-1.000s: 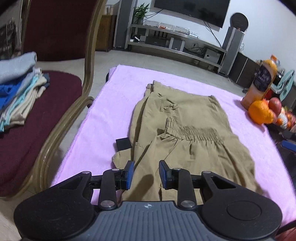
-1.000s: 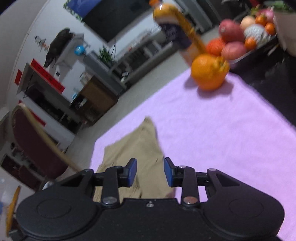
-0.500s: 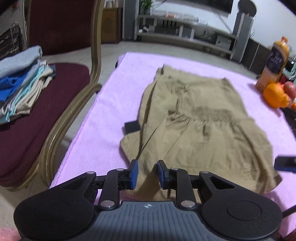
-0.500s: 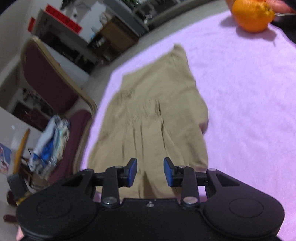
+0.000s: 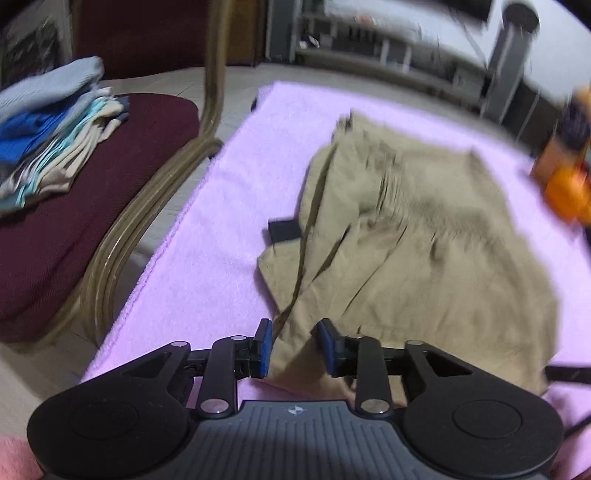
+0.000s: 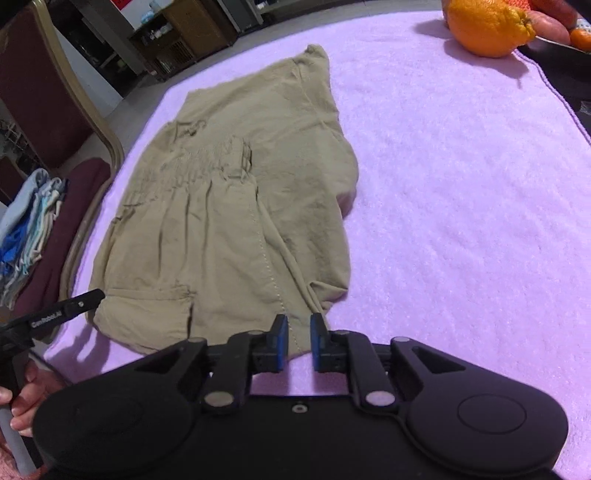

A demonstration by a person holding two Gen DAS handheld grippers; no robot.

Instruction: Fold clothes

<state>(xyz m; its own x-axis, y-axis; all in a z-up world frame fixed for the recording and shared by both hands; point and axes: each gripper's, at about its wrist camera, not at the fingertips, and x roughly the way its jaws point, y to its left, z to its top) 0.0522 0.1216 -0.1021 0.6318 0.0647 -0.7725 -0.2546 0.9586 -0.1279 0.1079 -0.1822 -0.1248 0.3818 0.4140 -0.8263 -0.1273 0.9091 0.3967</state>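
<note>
A khaki garment (image 5: 424, 236) lies partly folded and rumpled on the pink towel (image 5: 221, 229) over the table. My left gripper (image 5: 295, 345) sits low at the garment's near left corner; its jaws are opening, with cloth lying loose between the blue pads (image 5: 264, 347). In the right wrist view the same garment (image 6: 229, 206) spreads ahead. My right gripper (image 6: 298, 338) is at its near edge by a stitched seam. Its jaws are closing, the hem is in the narrow gap, and the pads (image 6: 282, 338) are not pressing on it. The left gripper's finger (image 6: 66, 310) shows at the garment's left corner.
A chair with a maroon seat (image 5: 74, 229) stands left of the table and carries a stack of folded clothes (image 5: 48, 147). A small black object (image 5: 282, 230) pokes out from under the garment's left side. An orange (image 6: 487, 26) and other fruit sit at the far right. A hand (image 6: 22, 402) holds the left gripper.
The right gripper swung down from facing the room to the garment's near edge, and its jaws narrowed. The left gripper stayed at the near left corner; its jaws narrowed, then widened again.
</note>
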